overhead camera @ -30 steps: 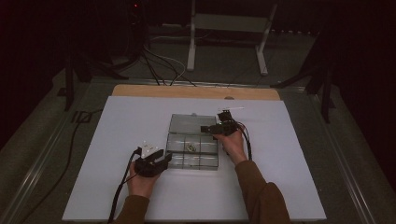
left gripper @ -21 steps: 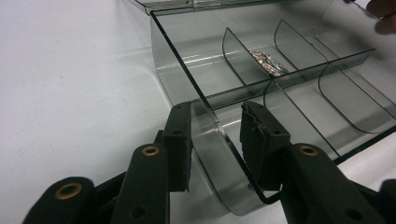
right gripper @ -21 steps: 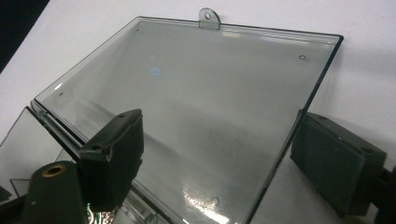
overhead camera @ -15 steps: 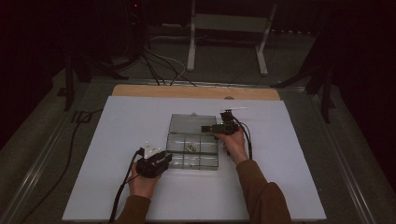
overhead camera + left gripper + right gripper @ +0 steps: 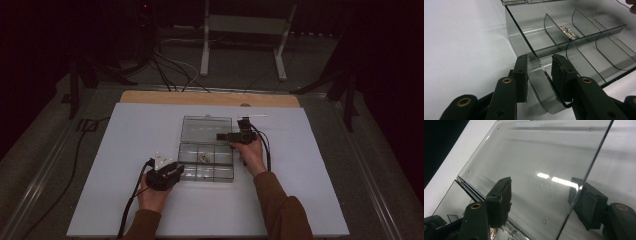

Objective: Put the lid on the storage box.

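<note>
A clear plastic compartment box (image 5: 205, 169) sits mid-table with its lid (image 5: 206, 129) swung open toward the far side. A small greenish-brown part (image 5: 568, 32) lies in one middle compartment (image 5: 204, 158). My left gripper (image 5: 178, 169) is at the box's front-left corner, where its jaws (image 5: 539, 67) straddle the rounded corner wall and are shut on it. My right gripper (image 5: 221, 136) reaches in from the right. Its jaws (image 5: 540, 182) have just been closing, with the lid's right edge (image 5: 589, 167) between them. The pads still stand apart from the lid.
A white sheet (image 5: 310, 165) covers the table, and a wooden strip (image 5: 150, 97) runs along its far edge. Small white bits (image 5: 160, 159) sit just left of the box. Cables (image 5: 75, 170) trail off the table's left side. A stand (image 5: 240, 30) is behind the table.
</note>
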`<state>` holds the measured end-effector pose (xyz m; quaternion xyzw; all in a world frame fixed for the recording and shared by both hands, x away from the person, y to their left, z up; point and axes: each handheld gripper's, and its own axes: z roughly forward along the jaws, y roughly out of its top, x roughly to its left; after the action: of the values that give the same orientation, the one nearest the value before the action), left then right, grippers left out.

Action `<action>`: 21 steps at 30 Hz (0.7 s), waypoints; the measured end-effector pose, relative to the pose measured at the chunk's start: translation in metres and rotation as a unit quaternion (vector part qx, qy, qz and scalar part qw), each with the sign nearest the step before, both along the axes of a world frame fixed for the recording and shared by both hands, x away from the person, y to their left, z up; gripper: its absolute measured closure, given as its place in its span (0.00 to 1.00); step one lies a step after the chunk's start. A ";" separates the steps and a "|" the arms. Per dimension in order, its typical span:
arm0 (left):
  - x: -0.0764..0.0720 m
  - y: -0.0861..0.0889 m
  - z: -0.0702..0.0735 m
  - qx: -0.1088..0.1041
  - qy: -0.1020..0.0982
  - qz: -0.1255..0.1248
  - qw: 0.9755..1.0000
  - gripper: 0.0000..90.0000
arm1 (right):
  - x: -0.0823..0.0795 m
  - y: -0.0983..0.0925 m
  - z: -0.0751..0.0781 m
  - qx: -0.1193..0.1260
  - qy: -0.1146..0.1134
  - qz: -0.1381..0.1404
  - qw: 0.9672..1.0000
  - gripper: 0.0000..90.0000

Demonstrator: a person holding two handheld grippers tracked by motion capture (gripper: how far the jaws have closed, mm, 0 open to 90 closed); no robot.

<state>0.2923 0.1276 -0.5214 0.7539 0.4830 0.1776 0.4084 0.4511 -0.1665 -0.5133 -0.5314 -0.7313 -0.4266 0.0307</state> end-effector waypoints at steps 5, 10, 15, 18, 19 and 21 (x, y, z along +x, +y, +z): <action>0.000 0.000 0.000 0.001 0.000 0.000 1.000 0.77 | -0.001 -0.001 0.001 0.000 -0.006 0.001 1.000 0.42; 0.000 0.000 0.000 0.002 0.000 0.000 1.000 0.77 | -0.002 -0.002 0.005 -0.004 -0.016 0.001 1.000 0.45; 0.000 -0.001 0.000 0.004 -0.001 0.001 1.000 0.77 | -0.003 -0.002 0.008 -0.010 -0.025 0.006 1.000 0.47; -0.001 -0.001 0.000 0.004 -0.001 0.001 1.000 0.77 | -0.004 -0.002 0.010 -0.013 -0.030 0.007 0.999 0.48; -0.001 -0.001 0.000 0.004 -0.001 0.001 1.000 0.77 | -0.004 -0.002 0.010 -0.013 -0.030 0.007 0.999 0.48; -0.001 -0.001 0.000 0.005 -0.001 0.001 1.000 0.77 | -0.004 -0.003 0.010 -0.015 -0.033 0.008 0.999 0.48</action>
<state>0.2916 0.1269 -0.5211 0.7553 0.4821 0.1812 0.4053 0.4470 -0.1691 -0.5030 -0.5114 -0.7423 -0.4330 0.0019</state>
